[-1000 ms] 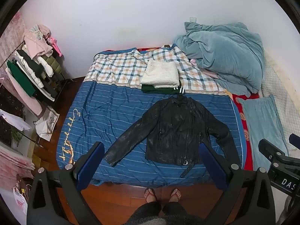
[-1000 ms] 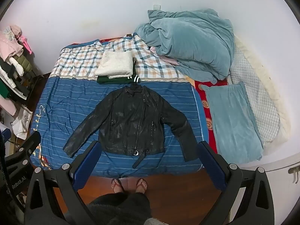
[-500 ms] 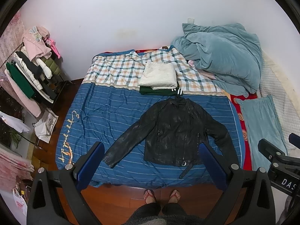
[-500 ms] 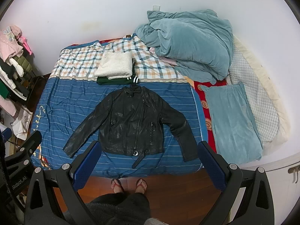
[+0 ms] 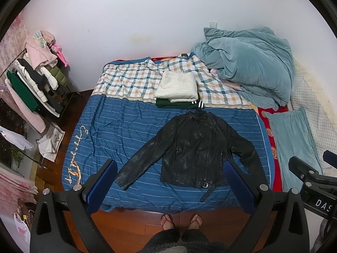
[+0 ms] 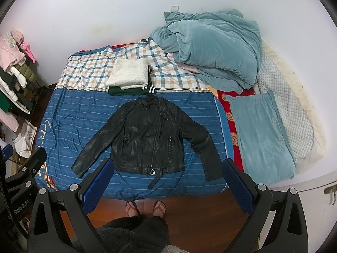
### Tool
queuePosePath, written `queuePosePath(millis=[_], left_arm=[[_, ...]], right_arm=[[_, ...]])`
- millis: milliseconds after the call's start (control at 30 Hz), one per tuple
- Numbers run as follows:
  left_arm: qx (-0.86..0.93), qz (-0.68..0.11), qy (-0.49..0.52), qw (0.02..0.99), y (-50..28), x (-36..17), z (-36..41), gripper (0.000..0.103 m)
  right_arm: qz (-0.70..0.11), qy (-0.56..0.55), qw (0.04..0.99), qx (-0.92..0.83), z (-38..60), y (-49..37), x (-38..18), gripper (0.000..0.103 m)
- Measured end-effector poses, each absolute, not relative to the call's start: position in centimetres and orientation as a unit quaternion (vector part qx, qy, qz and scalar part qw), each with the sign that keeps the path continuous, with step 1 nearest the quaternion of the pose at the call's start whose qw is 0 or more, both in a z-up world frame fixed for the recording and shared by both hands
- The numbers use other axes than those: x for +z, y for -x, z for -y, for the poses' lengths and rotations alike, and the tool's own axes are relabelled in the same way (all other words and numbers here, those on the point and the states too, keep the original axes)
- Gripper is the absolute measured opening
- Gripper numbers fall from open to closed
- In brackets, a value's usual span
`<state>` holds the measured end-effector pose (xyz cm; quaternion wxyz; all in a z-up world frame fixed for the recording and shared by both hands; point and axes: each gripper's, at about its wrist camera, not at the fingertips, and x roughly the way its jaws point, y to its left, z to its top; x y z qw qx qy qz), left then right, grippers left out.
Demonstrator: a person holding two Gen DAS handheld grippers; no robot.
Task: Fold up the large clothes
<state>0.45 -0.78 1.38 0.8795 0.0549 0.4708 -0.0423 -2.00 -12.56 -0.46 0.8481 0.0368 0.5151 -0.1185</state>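
A black leather jacket [image 5: 193, 149] lies flat, front up, sleeves spread, on the blue striped bed cover [image 5: 118, 130]; it also shows in the right wrist view [image 6: 147, 141]. My left gripper [image 5: 170, 172] is open and empty, held high above the bed's near edge. My right gripper [image 6: 166, 170] is open and empty, also high above the near edge. A folded white garment [image 5: 177, 86] lies on a folded dark green one [image 5: 177, 104] just beyond the jacket's collar.
A rumpled teal duvet [image 5: 248, 63] and a teal pillow [image 5: 292, 145] lie at the bed's right. A clothes rack [image 5: 31, 84] stands at the left. The person's sandalled feet [image 5: 181, 221] stand on the wooden floor at the bed's foot.
Both grippers have drifted slightly; the view has shifted a little down the bed. The jacket has not moved.
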Motion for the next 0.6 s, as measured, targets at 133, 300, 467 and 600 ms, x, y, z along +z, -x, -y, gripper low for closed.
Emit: queuePosePath(millis=[133,300,467,600], left_arm=[[-0.042,-0.470,-0.055,0.880,-0.43,1.50,0.90,0.103],[-0.043,-0.470,-0.055,0.880,-0.39,1.49,0.84,0.103],[-0.042,-0.469,-0.055,0.881,-0.39,1.54,0.79,0.103],[-0.042,-0.468,-0.054,0.881,-0.49,1.62,0.86,0.103]], right_arm=[[-0.515,-0.037,0.848,-0.118,12.55,2.04,-0.53,0.103],[-0.514,-0.037,0.849,-0.119,12.70,1.96,-0.46,0.103],[-0.514,-0.035,0.849,-0.118,12.77,1.83,-0.27,0.103],[-0.514,-0.036,0.849,-0.119,12.68,1.81,-0.29,0.103]])
